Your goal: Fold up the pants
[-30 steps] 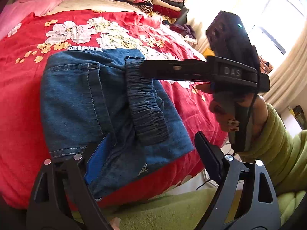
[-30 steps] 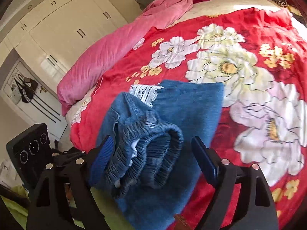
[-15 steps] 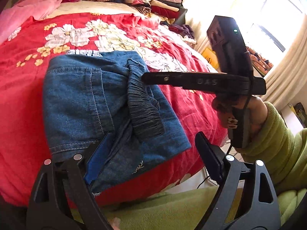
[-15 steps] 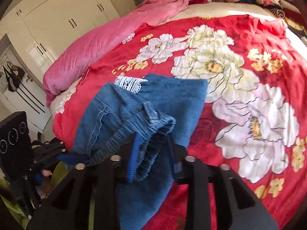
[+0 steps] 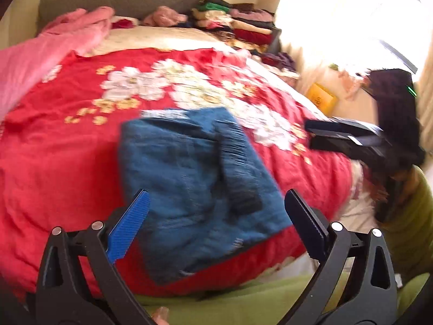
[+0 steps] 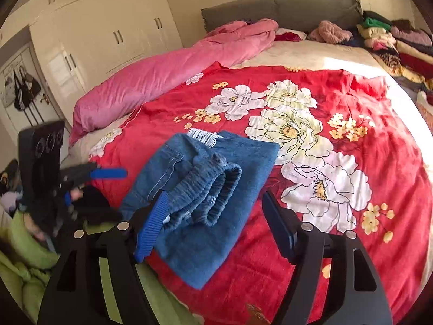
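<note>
lying on the red floral bedspread [image 6: 351, 243] near the bed's front edge, the jeans [image 6: 216, 189] look folded into a compact packet — little seems left. both jaws have just been opening: left gripper [image 5: 216, 224] and right gripper [image 6: 213, 224] released, nothing between them.

Bright daylight from a blown-out window [image 5: 351, 13], heavy motion blur in the left view, fisheye-curved edges.
</note>
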A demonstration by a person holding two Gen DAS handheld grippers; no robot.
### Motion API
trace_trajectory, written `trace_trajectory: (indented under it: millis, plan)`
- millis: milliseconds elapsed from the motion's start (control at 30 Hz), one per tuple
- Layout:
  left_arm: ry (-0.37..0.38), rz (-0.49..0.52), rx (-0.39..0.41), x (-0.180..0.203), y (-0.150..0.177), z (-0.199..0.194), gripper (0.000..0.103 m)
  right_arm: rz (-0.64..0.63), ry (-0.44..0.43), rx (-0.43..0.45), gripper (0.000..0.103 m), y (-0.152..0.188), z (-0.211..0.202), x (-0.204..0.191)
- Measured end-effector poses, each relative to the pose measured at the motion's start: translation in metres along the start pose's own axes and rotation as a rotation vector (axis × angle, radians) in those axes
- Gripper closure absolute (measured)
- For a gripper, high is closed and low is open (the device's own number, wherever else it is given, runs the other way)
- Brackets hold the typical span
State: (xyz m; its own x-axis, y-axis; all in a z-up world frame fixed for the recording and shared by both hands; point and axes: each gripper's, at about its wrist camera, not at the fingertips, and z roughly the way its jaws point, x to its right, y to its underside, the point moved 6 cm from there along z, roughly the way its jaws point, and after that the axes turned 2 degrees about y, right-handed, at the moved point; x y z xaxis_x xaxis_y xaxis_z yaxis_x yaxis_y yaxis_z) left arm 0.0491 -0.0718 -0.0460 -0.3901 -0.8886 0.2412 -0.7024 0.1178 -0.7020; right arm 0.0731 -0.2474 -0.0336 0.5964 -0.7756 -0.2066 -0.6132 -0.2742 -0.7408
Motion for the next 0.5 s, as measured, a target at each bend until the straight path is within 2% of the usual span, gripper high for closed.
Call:
trace_trajectory:
  millis: [167,233,267,333,367,433,500]
  plan:
    - [-0.079,-0.125,-0.008,-0.053,-0.012,0.004,0.01,-0.187,-0.033,-0.01,0.033,0.02,0.0,-0.042]
    - [-0.086,-0.187,-0.022,-0.073,-0.017,0.011,0.01,-0.289,-0.058,-0.016,0.033,0.026,0.008,-0.066]
    - [-0.074,-0.197,-0.031,-0.077,-0.019,0.015,0.014,-0.336,-0.069,-0.026,0.033,0.029,0.014,-0.077]
    - [-0.078,-0.182,-0.061,-0.079,-0.025,0.027,0.043,-0.432,-0.072,-0.037,0.034,0.033,0.028,-0.098]
    - [-0.081,-0.17,-0.078,-0.079,-0.026,0.034,0.044,-0.477,-0.073,-0.042,0.035,0.034,0.035,-0.108]
    - [-0.092,-0.149,-0.109,-0.078,-0.027,0.048,0.045,-0.564,-0.076,-0.061,0.045,0.037,0.05,-0.125]
    - [-0.098,-0.141,-0.129,-0.077,-0.026,0.059,0.045,-0.643,-0.068,-0.075,0.047,0.04,0.064,-0.137]
